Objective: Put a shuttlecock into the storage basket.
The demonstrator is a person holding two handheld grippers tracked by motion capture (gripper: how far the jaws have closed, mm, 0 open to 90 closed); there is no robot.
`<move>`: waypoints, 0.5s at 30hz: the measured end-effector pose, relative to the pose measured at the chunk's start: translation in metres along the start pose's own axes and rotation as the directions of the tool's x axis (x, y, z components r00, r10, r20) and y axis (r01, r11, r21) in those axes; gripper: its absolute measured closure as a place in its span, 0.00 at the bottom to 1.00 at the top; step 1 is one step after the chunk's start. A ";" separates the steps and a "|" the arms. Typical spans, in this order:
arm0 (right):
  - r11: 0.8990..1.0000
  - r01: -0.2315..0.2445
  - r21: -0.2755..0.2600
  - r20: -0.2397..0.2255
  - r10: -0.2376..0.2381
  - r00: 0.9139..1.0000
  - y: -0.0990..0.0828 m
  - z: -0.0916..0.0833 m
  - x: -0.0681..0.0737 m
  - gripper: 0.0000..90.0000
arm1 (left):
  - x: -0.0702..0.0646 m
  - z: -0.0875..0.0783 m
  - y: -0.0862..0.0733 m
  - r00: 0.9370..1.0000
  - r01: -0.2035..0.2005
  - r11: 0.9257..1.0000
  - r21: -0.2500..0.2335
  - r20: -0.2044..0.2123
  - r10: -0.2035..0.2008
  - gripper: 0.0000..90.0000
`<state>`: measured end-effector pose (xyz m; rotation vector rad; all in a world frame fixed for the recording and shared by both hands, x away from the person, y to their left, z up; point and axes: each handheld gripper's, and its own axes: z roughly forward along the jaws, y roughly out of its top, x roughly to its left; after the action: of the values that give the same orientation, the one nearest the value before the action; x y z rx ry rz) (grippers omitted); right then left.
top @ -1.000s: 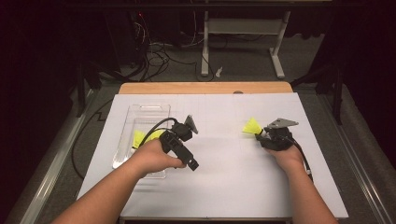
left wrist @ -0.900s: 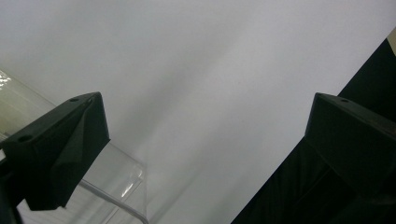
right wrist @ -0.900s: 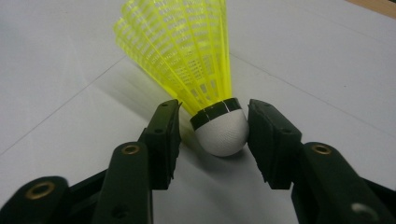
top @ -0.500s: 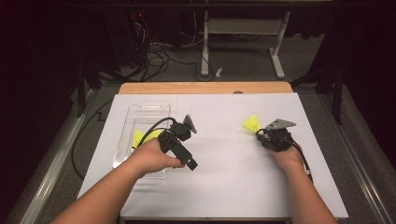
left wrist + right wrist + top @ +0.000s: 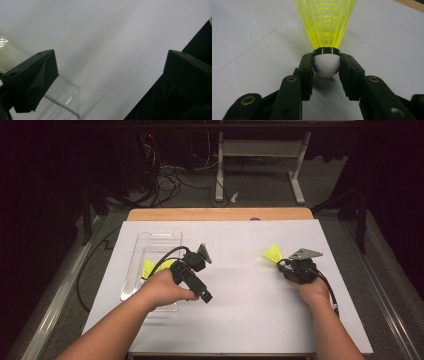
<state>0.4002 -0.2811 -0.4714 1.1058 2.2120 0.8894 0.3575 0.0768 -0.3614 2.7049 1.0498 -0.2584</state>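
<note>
The right claw has just closed its jaws on the white cork of a yellow shuttlecock near the surface's right edge. One shuttlecock lies in the clear tray at left. The left claw stands open, empty. Carrying across remains, I judge.

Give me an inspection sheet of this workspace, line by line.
Surface: white sheet-covered table.
Job's things: yellow plastic shuttlecock with white cork head lying on the sheet; another yellow shuttlecock in the clear plastic tray.
Clutter: nothing seen.
Grippers: right gripper shut on the shuttlecock's cork head; left gripper open beside the tray, jaws wide apart.
Cables: black cable trailing from the left gripper.
Surroundings: dark floor, tangled wires, white desk frame.
</note>
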 end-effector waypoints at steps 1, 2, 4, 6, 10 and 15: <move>1.000 0.000 0.000 0.000 0.000 1.000 0.000 0.000 0.000 0.74 | 0.000 0.000 0.000 1.000 0.001 1.000 0.000 -0.001 -0.001 0.01; 1.000 0.000 -0.005 -0.003 0.000 1.000 0.000 -0.003 0.000 0.74 | 0.000 0.000 0.000 1.000 0.001 1.000 0.002 -0.003 -0.001 0.01; 1.000 -0.001 -0.009 -0.009 0.001 1.000 0.000 -0.008 0.002 0.74 | 0.000 0.000 -0.001 1.000 0.001 1.000 0.003 -0.004 -0.001 0.01; 1.000 0.000 -0.018 -0.016 0.000 1.000 0.000 -0.013 0.004 0.74 | -0.001 0.000 -0.001 1.000 0.000 1.000 0.005 -0.005 0.000 0.01; 0.999 0.009 -0.031 -0.039 -0.010 0.999 -0.001 -0.023 0.012 0.74 | -0.002 0.001 0.000 1.000 -0.003 1.000 0.005 -0.010 0.003 0.01; 0.999 0.024 -0.038 -0.073 -0.027 0.997 -0.007 -0.033 0.024 0.74 | -0.004 0.003 0.001 1.000 -0.012 1.000 0.006 -0.006 0.012 0.01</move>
<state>0.3608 -0.2754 -0.4585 1.0414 2.2545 0.9702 0.3546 0.0730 -0.3627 2.7182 1.0363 -0.2523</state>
